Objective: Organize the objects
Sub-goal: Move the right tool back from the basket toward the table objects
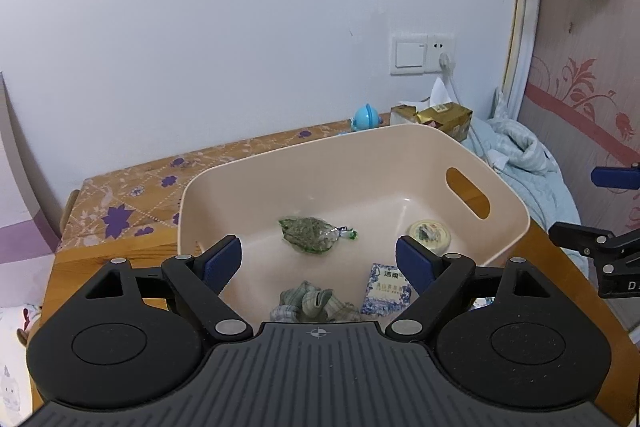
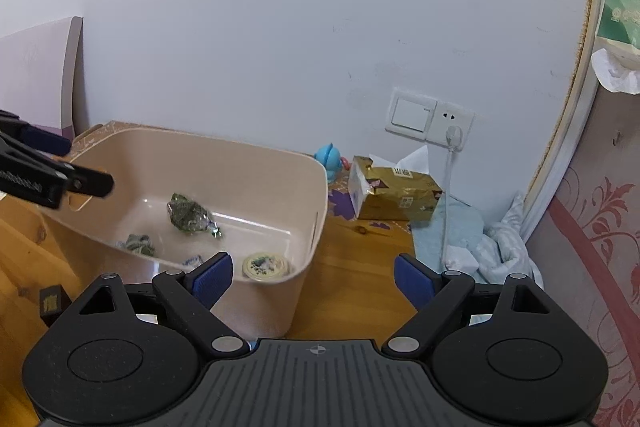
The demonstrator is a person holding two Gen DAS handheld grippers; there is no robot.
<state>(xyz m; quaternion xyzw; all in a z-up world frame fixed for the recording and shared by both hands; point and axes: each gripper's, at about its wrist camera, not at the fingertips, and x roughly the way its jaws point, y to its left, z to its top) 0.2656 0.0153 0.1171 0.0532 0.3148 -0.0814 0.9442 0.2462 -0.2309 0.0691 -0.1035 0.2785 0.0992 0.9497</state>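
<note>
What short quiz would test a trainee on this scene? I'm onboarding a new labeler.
1. True or false: the left claw holds something.
2. The round tin lies: A) in the beige bin; B) on the tissue box; C) on the wooden table.
3. How many items are in the bin?

Key: 1. False, both claws are open and empty. 2. A. 3. Four: green packet, tin, blue-patterned packet, checked cloth.
</note>
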